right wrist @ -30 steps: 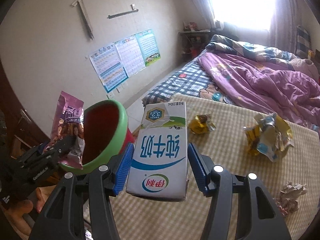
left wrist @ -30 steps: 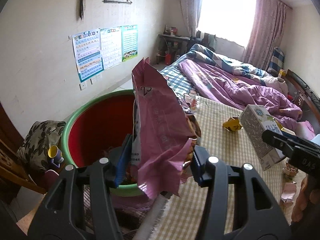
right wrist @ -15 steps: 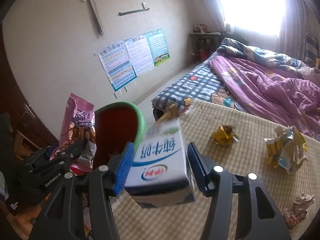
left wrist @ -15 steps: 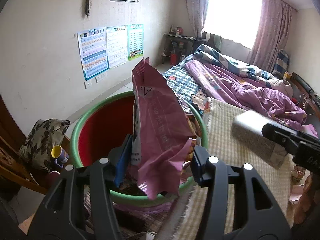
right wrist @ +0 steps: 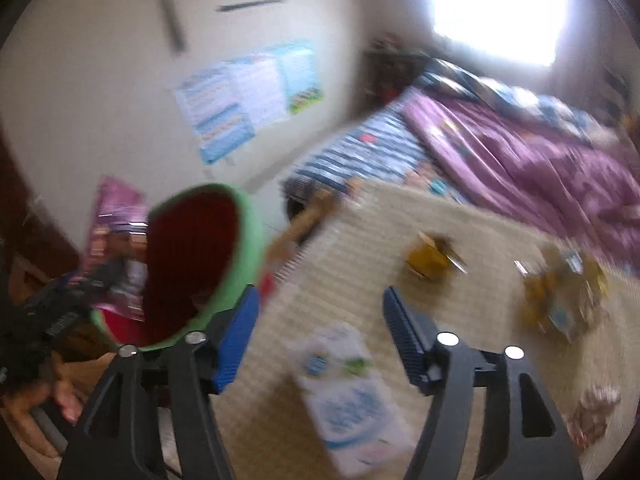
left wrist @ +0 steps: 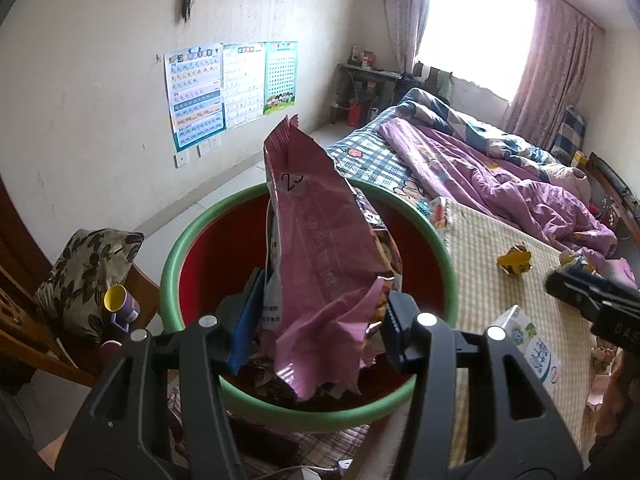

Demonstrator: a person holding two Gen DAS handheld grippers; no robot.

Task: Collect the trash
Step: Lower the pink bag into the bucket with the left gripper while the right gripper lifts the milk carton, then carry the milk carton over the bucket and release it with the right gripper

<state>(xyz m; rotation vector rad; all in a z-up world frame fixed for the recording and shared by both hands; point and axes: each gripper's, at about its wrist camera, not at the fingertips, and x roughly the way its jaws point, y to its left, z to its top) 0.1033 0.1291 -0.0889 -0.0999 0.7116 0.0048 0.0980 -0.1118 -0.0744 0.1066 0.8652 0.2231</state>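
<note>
Over the red bin with the green rim (left wrist: 304,412), left claw (left wrist: 316,320) grips a torn pink snack bag (left wrist: 320,264), blue pads pressing both sides of its lower part; the bag stands upright above the bin opening, top edge tilted toward the wall. Right claw (right wrist: 316,340) is opening, and nothing sits between its pads: the white milk carton (right wrist: 348,396) lies on the woven mat (right wrist: 400,240) below and slightly ahead of the fingertips, apart from both. Right wrist view is motion-blurred, so carton print is unreadable there; left wrist view shows the same carton (left wrist: 532,348) on the mat beside the bin, not in it. More trash on the mat: small yellow wrapper (right wrist: 432,258), larger crumpled yellow-blue wrapper (right wrist: 564,292), crumpled paper (right wrist: 596,404) near the right edge. Bin sits at the mat's edge, beside a chair with a floral cushion (left wrist: 88,268) and a purple cup with yellow inside (left wrist: 120,304).
</note>
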